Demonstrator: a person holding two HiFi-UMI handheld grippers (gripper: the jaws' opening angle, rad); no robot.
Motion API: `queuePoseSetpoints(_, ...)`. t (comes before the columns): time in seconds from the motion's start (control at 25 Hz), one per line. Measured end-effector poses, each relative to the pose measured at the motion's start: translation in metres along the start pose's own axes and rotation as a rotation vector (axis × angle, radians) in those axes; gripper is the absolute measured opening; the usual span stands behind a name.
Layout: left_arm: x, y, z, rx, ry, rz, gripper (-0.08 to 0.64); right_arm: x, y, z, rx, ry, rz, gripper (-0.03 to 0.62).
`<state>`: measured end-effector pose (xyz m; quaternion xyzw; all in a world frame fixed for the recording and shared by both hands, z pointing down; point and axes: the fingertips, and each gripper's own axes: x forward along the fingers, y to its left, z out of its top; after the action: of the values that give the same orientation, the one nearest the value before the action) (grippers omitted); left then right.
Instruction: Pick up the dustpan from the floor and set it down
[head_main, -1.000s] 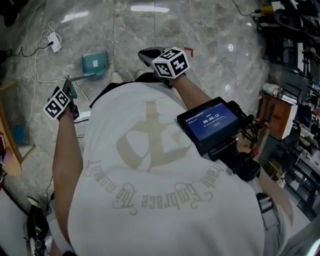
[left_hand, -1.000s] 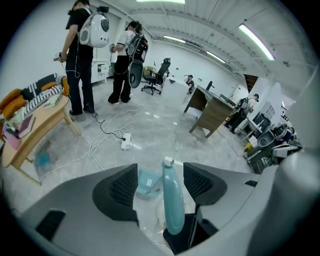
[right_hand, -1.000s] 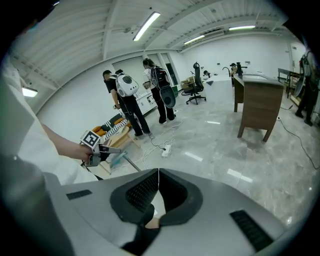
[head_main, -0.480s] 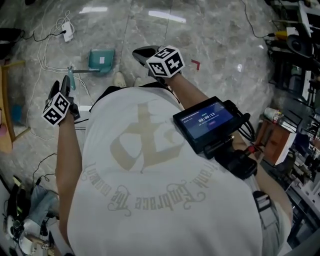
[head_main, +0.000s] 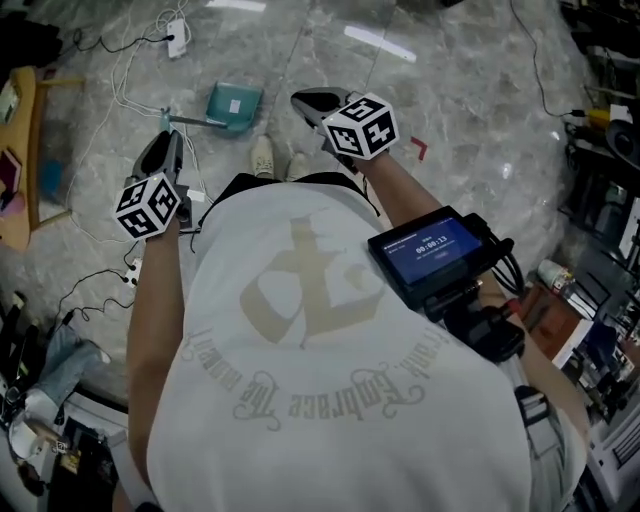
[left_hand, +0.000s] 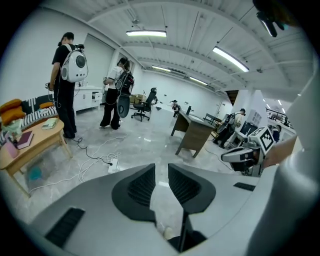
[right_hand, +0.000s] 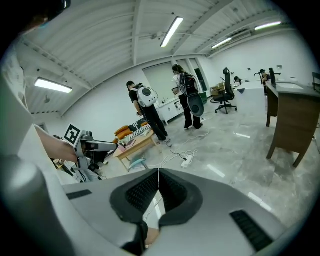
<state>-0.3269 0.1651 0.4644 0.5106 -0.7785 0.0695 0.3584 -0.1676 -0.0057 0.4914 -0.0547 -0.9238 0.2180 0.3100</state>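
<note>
I log the wearer's kit from the head view: white short-sleeved T-shirt (head_main: 200, 380); large beige emblem (head_main: 305, 290) printed at its middle; an arc of beige gothic lettering (head_main: 300, 398) curving round the emblem; black screen unit (head_main: 435, 255) at the chest, blue display with small white digits; black cables (head_main: 505, 265) looping from its edge to a black mount (head_main: 490, 335); dark waistband (head_main: 300, 182); pale shoes (head_main: 263, 157).

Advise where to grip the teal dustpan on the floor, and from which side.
Probably the handle. It is thin, lies flat and sticks out of the dustpan toward the head view's left. Come from above with the left gripper, which is nearest that end, jaws set across the handle. Its jaws are closing with nothing between them, so open them first.
</note>
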Motion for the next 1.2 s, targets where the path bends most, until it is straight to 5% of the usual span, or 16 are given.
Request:
queuePoseSetpoints(0.24, -0.014, -0.025, -0.002, 0.013, -0.025, -0.006, 0.015, 0.002, 0.015, 0.027, -0.073, -0.074, 0.062, 0.018)
queuePoseSetpoints(0.68, -0.036, -0.037, -0.028, -0.01, -0.023, -0.006, 0.012, 0.002, 0.046, 0.035, -0.164, -0.119, 0.171, 0.018)
queuePoseSetpoints(1.2, -0.016, -0.032, -0.034, 0.037, -0.001, -0.034, 0.012, -0.004, 0.035, 0.011, -0.131, -0.128, 0.142, 0.017)
